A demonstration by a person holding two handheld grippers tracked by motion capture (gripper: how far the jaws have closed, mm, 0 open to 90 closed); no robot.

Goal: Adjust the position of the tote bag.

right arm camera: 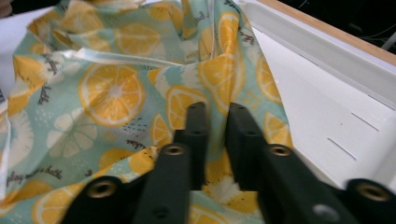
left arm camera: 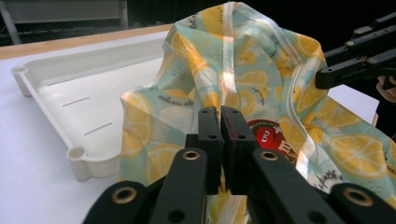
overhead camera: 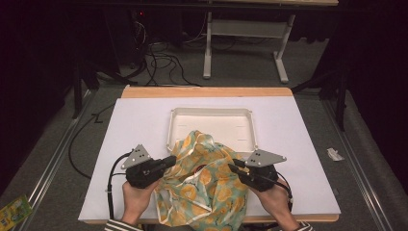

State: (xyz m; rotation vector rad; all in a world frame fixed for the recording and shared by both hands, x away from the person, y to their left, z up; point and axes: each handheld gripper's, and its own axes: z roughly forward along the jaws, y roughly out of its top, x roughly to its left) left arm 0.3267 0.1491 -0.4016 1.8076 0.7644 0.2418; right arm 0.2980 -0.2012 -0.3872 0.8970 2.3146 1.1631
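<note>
a lemon-print cloth lies bunched on the worktop, partly over a white tray. the left gripper and right gripper each pinch a fold, jaws nearly together. it looks light, soft and slippery; hems seem the safest hold.

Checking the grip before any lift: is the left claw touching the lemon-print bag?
Touching. In the left gripper view the left claw has its jaws closed together on a fold of the lemon-print bag.
</note>
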